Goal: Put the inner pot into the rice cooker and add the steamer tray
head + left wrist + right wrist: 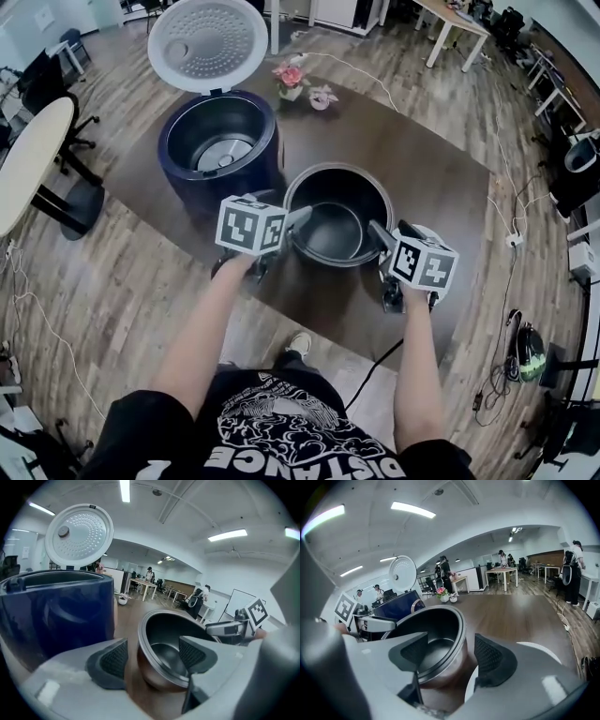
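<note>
The dark inner pot [337,220] stands upright on the brown table [422,159], just right of the navy rice cooker [217,145], whose white lid [208,42] is raised. My left gripper [298,219] straddles the pot's left rim; in the left gripper view [152,656] one pad is inside the pot [164,630] and one outside, with gaps. My right gripper [377,232] straddles the right rim the same way [451,654], its pads clear of the pot [436,620]. A white round piece, apparently the steamer tray [534,649], lies under the right gripper.
Two small flower pots [292,81] stand at the table's far side. A white round table [28,164] and a chair are on the left. Cables [511,225] run over the wooden floor on the right. People stand at desks far off.
</note>
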`<state>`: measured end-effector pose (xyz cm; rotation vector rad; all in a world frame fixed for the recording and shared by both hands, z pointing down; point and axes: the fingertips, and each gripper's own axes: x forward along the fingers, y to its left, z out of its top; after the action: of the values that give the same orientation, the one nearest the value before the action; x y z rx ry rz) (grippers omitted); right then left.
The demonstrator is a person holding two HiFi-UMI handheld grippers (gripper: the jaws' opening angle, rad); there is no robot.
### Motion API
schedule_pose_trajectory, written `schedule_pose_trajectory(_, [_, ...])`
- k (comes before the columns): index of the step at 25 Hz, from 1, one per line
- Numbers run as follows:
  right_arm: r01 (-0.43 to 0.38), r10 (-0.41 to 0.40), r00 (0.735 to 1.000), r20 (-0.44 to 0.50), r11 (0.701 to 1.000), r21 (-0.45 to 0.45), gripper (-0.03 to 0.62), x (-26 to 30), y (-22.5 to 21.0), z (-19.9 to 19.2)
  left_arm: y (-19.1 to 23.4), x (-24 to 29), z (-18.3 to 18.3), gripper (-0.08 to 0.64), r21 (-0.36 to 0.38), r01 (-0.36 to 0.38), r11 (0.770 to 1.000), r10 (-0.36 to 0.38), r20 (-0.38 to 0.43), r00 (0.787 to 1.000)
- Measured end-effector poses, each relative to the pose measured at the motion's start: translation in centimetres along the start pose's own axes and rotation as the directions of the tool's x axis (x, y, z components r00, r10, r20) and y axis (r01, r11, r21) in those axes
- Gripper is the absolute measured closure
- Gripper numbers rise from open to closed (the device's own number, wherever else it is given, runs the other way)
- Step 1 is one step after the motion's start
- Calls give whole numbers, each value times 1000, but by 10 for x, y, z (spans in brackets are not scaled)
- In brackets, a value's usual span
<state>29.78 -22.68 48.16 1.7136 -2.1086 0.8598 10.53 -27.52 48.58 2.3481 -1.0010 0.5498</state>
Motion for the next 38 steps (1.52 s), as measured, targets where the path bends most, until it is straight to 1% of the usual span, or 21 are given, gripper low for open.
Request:
schedule_pose_trajectory(3, [-3, 3, 999, -35, 1000, 7, 292, 9, -4, -5, -1, 5, -7, 223, -31, 2, 1000, -2, -16, 1000])
schedule_pose_trajectory(6, [-6, 6, 999, -52, 1000, 14, 309, 15, -5, -9, -2, 6, -5, 251, -44, -7, 999, 7, -9, 1000])
schedule_pose_trajectory(9, [0, 1, 998, -68, 1000, 19, 329, 20, -6, -12, 0, 8, -7, 272, -74, -21, 997, 20, -10, 1000])
schedule_pose_trajectory(13, [6, -4, 998, -65, 999, 46, 354, 24, -6, -14, 3, 10, -9, 303, -106, -39, 994, 38, -6, 999])
schedule_pose_trajectory(18, [5, -4, 998, -59, 1000, 17, 429, 24, -2, -12, 1, 11, -9, 371, -109, -61, 992, 62, 8, 998])
schedule_pose_trajectory(21, [13, -12, 998, -62, 1000, 7, 433, 25, -1, -12, 1, 11, -8, 391, -109, -68, 992, 70, 14, 997])
schedule_pose_trajectory(24, [29, -28, 998, -62, 1000, 12, 436, 25, -2, -12, 2, 9, -9, 403, -132, -85, 988, 87, 16, 996])
schedule_pose_trajectory(27, [51, -50, 998, -45, 999, 5, 447, 24, -4, -8, 2, 6, -7, 415, -141, -95, 985, 101, 31, 994])
schedule_pose_trajectory(31, [49, -49, 999, -7, 999, -13, 453, 22, 0, 7, 3, 0, 6, 426, -153, -91, 984, 105, 82, 991])
schedule_pose_trajectory(38, [45, -42, 997, 65, 998, -43, 462, 12, 8, 41, 0, -13, 29, 425, -135, -94, 986, 112, 135, 985])
